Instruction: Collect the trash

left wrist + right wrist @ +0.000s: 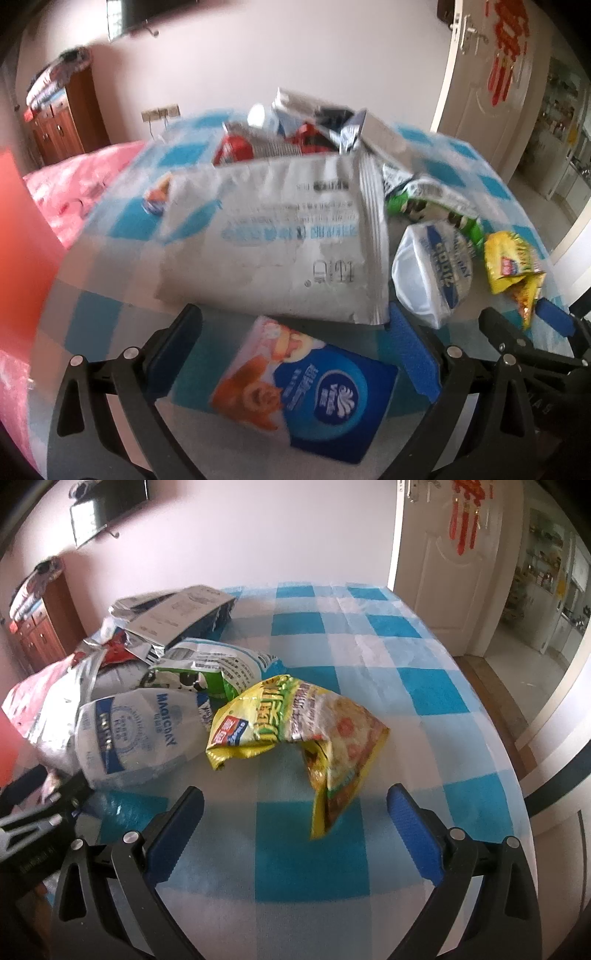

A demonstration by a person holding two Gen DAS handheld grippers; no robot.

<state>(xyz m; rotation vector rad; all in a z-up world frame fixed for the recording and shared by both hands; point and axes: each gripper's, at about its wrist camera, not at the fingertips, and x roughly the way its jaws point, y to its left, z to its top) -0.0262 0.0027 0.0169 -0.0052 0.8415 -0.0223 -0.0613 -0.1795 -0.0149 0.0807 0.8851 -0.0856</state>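
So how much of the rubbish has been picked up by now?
Nothing looks collected yet. Both the left gripper and right gripper are open and empty. Left: yellow wrapper, big silver bag, tissue pack, all on the checked tablecloth.

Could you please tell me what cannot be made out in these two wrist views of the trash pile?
- Left wrist view: motion blur makes the print on the big silver bag unreadable.
- Left wrist view: that bag hides most of the red packets behind it.
- Right wrist view: the pile's left part is cut off by the edge.
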